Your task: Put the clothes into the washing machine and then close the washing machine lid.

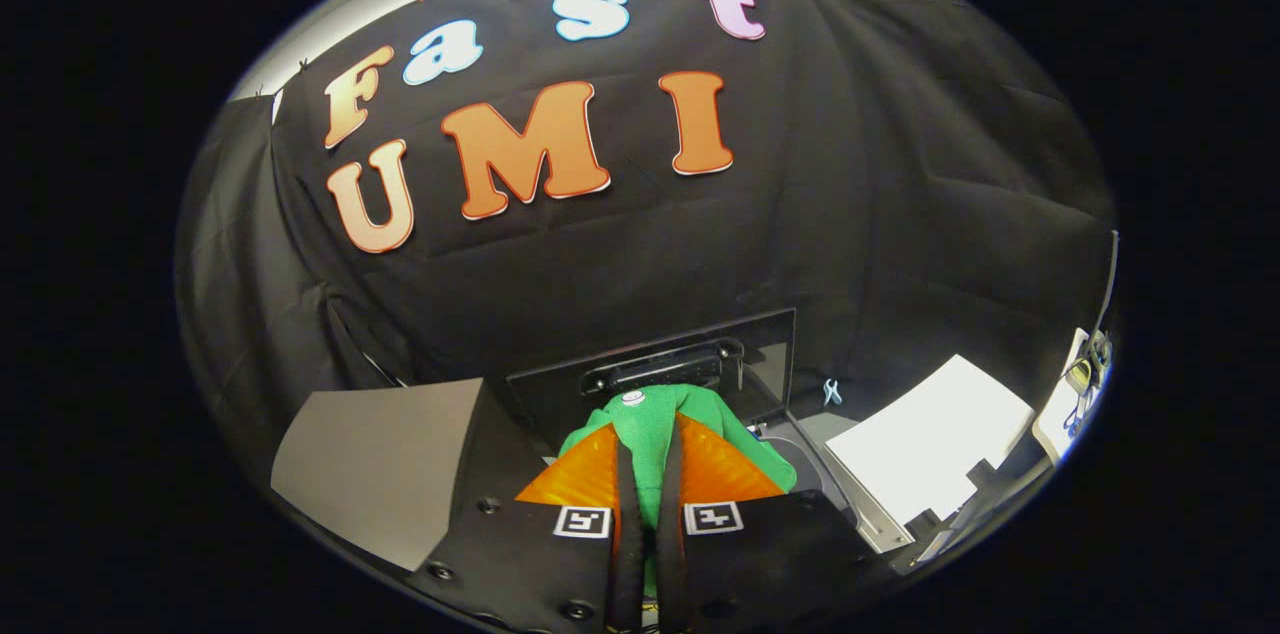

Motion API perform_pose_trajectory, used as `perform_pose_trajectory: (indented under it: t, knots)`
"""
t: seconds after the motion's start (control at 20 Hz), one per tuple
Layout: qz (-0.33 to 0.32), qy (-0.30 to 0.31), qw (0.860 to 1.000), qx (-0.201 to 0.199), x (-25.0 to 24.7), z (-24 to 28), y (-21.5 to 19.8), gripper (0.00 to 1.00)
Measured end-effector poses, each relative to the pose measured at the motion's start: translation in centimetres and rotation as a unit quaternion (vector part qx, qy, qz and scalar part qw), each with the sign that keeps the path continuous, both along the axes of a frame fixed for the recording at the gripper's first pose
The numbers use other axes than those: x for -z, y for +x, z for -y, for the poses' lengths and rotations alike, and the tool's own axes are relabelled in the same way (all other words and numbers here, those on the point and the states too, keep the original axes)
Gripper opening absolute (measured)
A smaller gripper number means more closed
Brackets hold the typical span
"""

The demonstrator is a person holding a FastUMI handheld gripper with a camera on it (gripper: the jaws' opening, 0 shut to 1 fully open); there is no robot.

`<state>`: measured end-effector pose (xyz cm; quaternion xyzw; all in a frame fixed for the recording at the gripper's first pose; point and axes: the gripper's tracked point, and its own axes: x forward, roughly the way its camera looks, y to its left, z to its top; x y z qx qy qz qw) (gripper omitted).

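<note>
Gripper view. I hold the gripper [648, 489] with its two fingers drawn close together and clamped on a green garment [655, 424] — both fingers press the cloth, which fills the narrow gap between them and bulges out ahead of the tips.

The garment rides at the fingers. A small pale tag or button sits on its far end. Most of the cloth lies ahead of and slightly to the right of the tips; how far it hangs below the fingers I cannot tell, since the fingers cover it.

Just beyond the garment stands a dark panel with a long dark handle [662, 366] — I take it for the washer lid [770, 344], raised. To the right of the fingers and below that panel a grey curved rim [800, 459] shows, probably the washer opening; most of it is hidden by the cloth and the right finger.

The relation that matters: the opening lies ahead and a little right of the tips, lower than the garment, so I judge the next move to be forward and down before release. The lid looks near enough to snag the cloth.

A grey board [370, 459] lies to the left, a white sheet [925, 444] further right. A small blue clip [831, 391] sits near the lid.
</note>
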<state>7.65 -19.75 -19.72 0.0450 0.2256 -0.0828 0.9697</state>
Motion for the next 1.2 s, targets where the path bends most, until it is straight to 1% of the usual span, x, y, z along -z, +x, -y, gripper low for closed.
perform_pose_trajectory:
  t: [0.25,0.5,0.7,0.95,1.2]
  knots:
    - [-0.036,0.007,0.999,-0.022,4.5,1.6,1.8,0.13]
    - [-0.061,0.013,0.997,-0.045,7.9,2.9,3.4,0.13]
    - [-0.083,0.006,0.995,-0.061,11.1,4.3,4.4,0.13]
    - [-0.112,0.007,0.991,-0.070,14.6,6.3,5.1,0.13]
    - [-0.147,0.011,0.987,-0.072,19.0,6.8,5.8,0.13]
